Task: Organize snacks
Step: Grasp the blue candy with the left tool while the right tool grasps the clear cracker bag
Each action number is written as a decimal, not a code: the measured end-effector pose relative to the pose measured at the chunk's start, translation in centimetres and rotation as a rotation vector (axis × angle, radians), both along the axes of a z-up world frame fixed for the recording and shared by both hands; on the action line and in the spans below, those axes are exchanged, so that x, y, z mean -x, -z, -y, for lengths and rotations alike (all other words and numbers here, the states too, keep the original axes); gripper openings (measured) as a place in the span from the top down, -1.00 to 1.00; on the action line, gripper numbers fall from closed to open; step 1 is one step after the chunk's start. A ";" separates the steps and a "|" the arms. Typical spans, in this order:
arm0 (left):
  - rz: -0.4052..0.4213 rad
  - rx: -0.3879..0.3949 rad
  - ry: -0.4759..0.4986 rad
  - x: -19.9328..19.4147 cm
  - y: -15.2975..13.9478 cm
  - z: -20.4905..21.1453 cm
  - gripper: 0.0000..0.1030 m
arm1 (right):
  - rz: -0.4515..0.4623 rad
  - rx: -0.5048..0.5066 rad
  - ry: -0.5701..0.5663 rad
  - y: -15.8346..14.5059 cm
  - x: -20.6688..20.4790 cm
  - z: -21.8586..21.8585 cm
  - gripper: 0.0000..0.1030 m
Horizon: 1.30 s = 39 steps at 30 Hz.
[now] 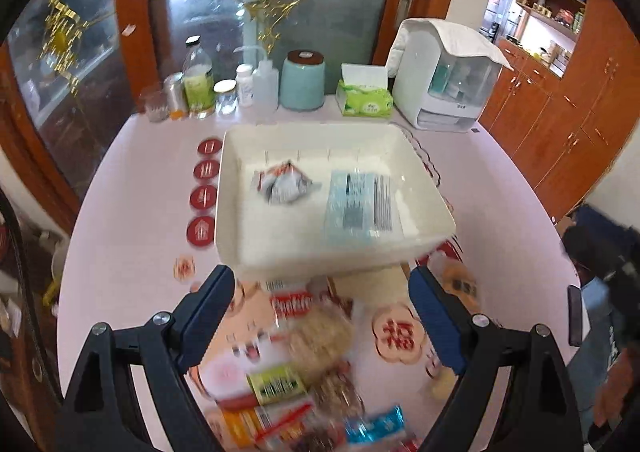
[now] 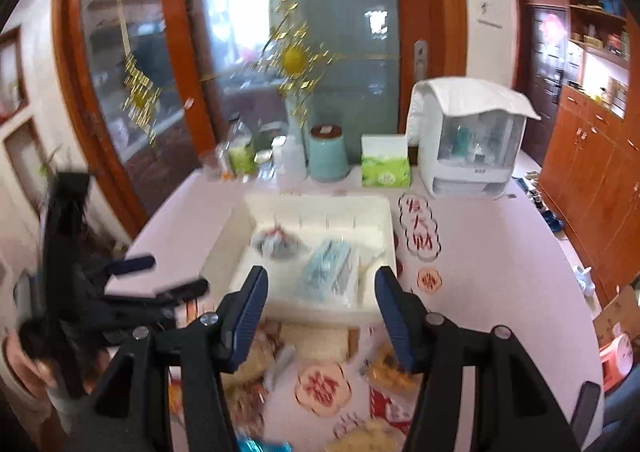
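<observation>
A white tray (image 1: 312, 128) stands mid-table and holds a crumpled red-and-white wrapper (image 1: 280, 185) and a pale blue packet (image 1: 360, 203). My left gripper (image 1: 320, 292) hovers open over the tray's near edge, with nothing between its blue pads. Beneath it lies a blurred heap of snack packs (image 1: 304, 372). In the right wrist view my right gripper (image 2: 320, 292) is also open and empty above the near wall of the tray (image 2: 390, 236), with the blue packet (image 2: 328, 272) just beyond it. The left gripper (image 2: 178, 274) shows at the left of that view, held by a hand.
Bottles and jars (image 1: 200, 87), a teal canister (image 1: 303, 79), a green tissue box (image 1: 364, 95) and a white cloth-covered appliance (image 1: 444, 79) line the far table edge. Red round coasters (image 1: 206, 195) lie left of the tray. Wooden cabinets (image 1: 560, 111) stand to the right.
</observation>
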State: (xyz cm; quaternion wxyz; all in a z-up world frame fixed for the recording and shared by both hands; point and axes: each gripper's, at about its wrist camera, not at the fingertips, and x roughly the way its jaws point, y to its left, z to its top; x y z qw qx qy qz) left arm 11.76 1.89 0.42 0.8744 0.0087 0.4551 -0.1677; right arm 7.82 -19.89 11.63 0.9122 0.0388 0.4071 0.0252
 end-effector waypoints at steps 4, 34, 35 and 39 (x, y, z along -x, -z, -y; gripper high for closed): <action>-0.030 -0.009 -0.062 3.7 1.8 -0.9 -0.71 | -0.058 0.030 -0.070 2.5 2.8 1.2 -0.09; -0.082 -0.366 0.761 13.5 15.9 9.3 -0.38 | -0.600 -0.424 0.145 22.0 9.1 6.6 -0.12; -0.092 -0.371 0.799 13.6 16.2 9.6 -0.38 | -0.620 -0.432 0.188 22.3 8.8 6.7 -0.12; -0.133 -0.386 0.943 13.5 17.2 10.4 -0.37 | -0.633 -0.403 0.292 23.2 7.3 6.2 -0.13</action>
